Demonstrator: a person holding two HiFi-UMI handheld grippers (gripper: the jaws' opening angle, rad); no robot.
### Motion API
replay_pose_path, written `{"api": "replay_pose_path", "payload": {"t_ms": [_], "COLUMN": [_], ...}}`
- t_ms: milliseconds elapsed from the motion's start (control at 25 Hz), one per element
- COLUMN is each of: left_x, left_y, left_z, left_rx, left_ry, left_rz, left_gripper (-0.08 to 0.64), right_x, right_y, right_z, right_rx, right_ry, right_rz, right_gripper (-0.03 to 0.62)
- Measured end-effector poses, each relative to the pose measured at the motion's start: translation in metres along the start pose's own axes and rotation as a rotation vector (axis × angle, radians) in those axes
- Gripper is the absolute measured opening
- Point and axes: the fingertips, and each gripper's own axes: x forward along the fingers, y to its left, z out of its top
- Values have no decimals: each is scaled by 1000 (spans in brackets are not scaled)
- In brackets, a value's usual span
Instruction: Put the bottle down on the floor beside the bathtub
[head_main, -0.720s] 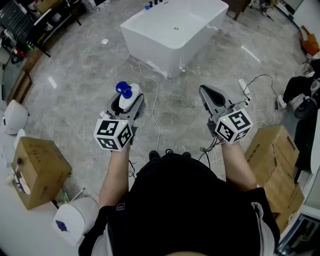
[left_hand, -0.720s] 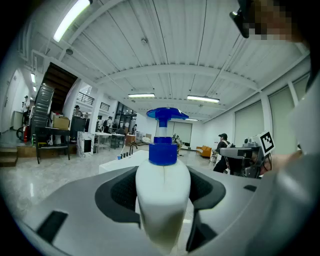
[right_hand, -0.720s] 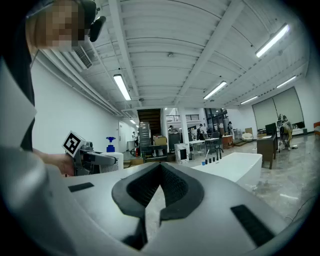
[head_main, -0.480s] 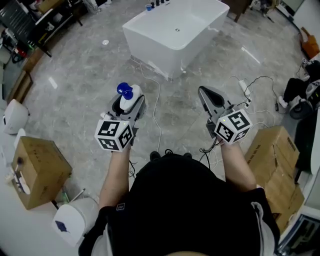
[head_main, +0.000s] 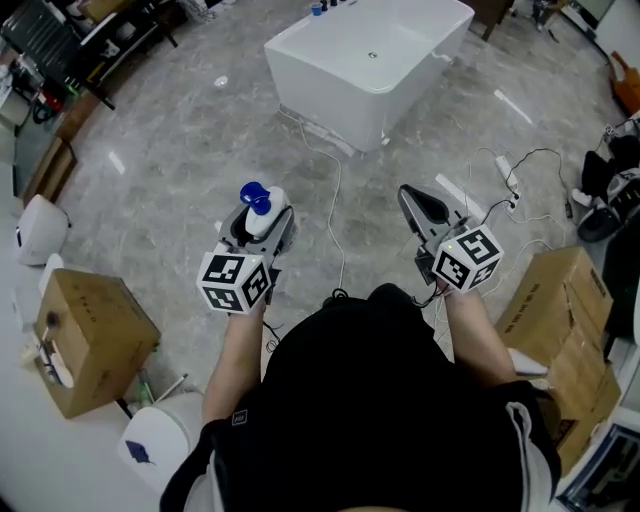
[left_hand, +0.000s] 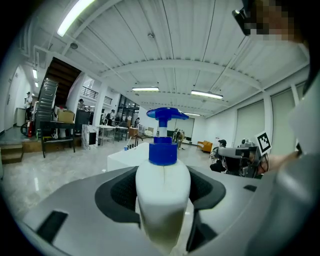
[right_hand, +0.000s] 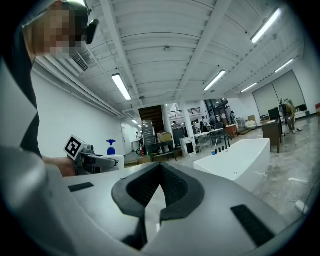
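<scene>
Since the earlier frames the bathtub (head_main: 335, 85) has slid slightly right in the head view, and the cardboard box (head_main: 90, 335) at 8 o'clock has drifted inward. The 2 grippers hold much the same pose in front of the person.

Nearest, at 11 o'clock, the left gripper (head_main: 264, 216) is clenched on the bottle (head_main: 258, 203). Its dark pads press either side of the white body, and the blue pump stands up past the jaw tips. The bottle is carried above the floor (head_main: 170, 190), well apart from the bathtub.

At 1 o'clock the right gripper (head_main: 413, 199) has its jaws closed together with nothing between them.

Beyond, a white cable (head_main: 335, 215) trails across the grey marble floor toward the bathtub, which stands at 12 o'clock.
</scene>
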Motion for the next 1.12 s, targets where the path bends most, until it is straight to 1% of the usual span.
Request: {"api": "replay_pose_path", "payload": {"t_ms": [120,240,440,640,840,1000,1120], "left_x": [-1,9,30,65,121,177,221], "left_y": [13,20,34,61,93,110,117], "left_z": [-3,-4,-3,1,13,28,42], "left_rx": [3,8,-3,-36,-57,-81,-108], "left_ry": [12,17,13,22,52,67,76], "left_rz": [-7,-15,-7,35,68,99,130], "left_gripper": [273,273,273,273,273,273,273], "right_x": [7,14,47,93,140,171,189], "right_y": [8,2,-17,-40,-93,-149,-191], "right_z": [-19,-29,-31,-26,-17,-10,0], "right_rx": [37,54,46,43,79,110,112], "right_ry": [40,81,120,144,153,180,197], "right_rz": [4,10,34,99,117,141,169], "right_gripper": [28,28,28,28,29,29,29]}}
